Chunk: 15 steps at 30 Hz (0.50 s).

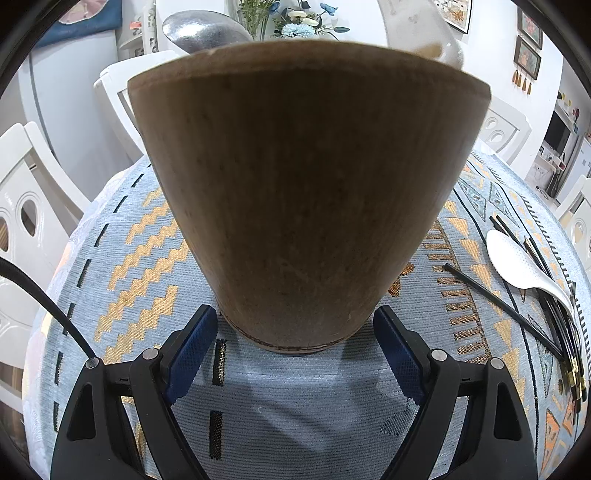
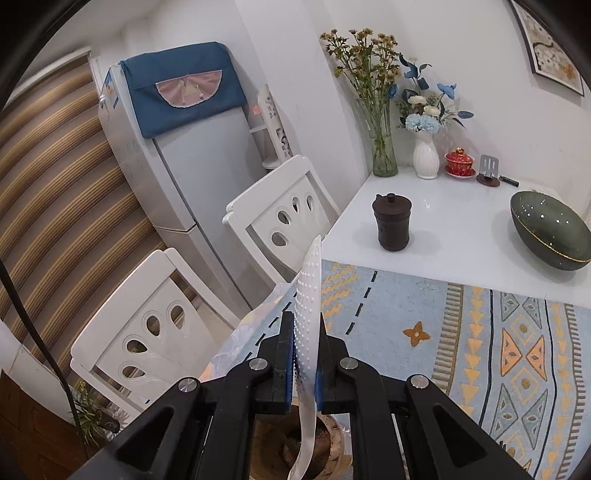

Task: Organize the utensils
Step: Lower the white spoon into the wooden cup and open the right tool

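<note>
Left wrist view. One wooden utensil holder [image 1: 306,206], upright on the patterned tablecloth [image 1: 147,258], filling the centre of the frame. Left gripper [image 1: 295,332]: jaws spread wide, one blue pad at each side of the holder's base; the pads sit against or just beside the wood, contact cannot be told for certain. Gripper points downward at the foot of the holder. One metal ladle bowl [image 1: 203,31] shows above the rim at upper left; a white object, blurred, shows above the rim at upper right. To the right on the cloth: one white rice paddle [image 1: 517,262], lying flat across a bundle of black chopsticks [image 1: 554,317], number not countable; one black chopstick [image 1: 498,306] lies apart, nearer the holder.

Right wrist view. Right gripper [image 2: 306,354]: jaws nearly closed, clamped on one white dimpled rice paddle [image 2: 308,306], held on edge. The blade rises beyond the fingertips; the handle hangs down behind them over the open mouth of the wooden holder [image 2: 325,443], seen below the gripper. Gripper tilts downward. Beyond: two white chairs [image 2: 155,332], one dark lidded jar [image 2: 392,223], one dark bowl [image 2: 550,236], two vases with flowers [image 2: 384,147], one fridge [image 2: 192,166].
</note>
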### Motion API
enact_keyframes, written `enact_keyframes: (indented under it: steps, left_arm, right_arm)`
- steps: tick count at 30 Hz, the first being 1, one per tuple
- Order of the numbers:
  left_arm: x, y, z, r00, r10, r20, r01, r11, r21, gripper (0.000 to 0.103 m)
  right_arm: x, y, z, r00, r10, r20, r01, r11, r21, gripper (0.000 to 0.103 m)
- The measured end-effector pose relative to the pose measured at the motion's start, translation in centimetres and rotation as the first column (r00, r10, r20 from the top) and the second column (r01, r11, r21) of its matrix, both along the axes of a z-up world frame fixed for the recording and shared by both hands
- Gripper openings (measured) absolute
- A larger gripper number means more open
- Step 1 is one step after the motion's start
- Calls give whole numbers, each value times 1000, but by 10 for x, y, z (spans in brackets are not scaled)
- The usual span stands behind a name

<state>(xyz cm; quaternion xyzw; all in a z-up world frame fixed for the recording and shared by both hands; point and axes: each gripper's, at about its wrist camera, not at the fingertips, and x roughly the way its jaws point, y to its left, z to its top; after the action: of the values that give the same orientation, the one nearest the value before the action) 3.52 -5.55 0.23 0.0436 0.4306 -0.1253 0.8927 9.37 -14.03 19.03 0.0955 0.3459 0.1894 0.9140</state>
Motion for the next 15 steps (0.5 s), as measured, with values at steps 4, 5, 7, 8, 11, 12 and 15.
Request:
enact_keyframes:
  steps: [4, 5, 7, 8, 11, 12, 15]
  left_arm:
    - [0, 1, 0, 1000, 0, 0, 0, 1000, 0, 86]
    - [0, 1, 0, 1000, 0, 0, 0, 1000, 0, 86]
    - [0, 1, 0, 1000, 0, 0, 0, 1000, 0, 86]
    - [0, 1, 0, 1000, 0, 0, 0, 1000, 0, 86]
    - [0, 1, 0, 1000, 0, 0, 0, 1000, 0, 86]
    - [0, 1, 0, 1000, 0, 0, 0, 1000, 0, 86]
    - [0, 1, 0, 1000, 0, 0, 0, 1000, -1, 86]
  right_arm:
    - [-2, -1, -1, 1000, -5, -4, 5, 1000, 0, 8]
    - [-1, -1, 0, 1000, -1, -7, 1, 1000, -1, 8]
    - [-1, 0, 0, 1000, 8, -24, -8, 1000, -9, 9]
    - [-1, 1, 0, 999, 16, -42, -17, 1000, -12, 10]
    - [0, -1, 2, 996, 26, -84, -27, 1000, -8, 24]
    - [0, -2, 3, 995, 24, -92, -24, 1000, -2, 33]
    - [-7, -13, 17, 998, 17, -66, -14, 999, 44, 45]
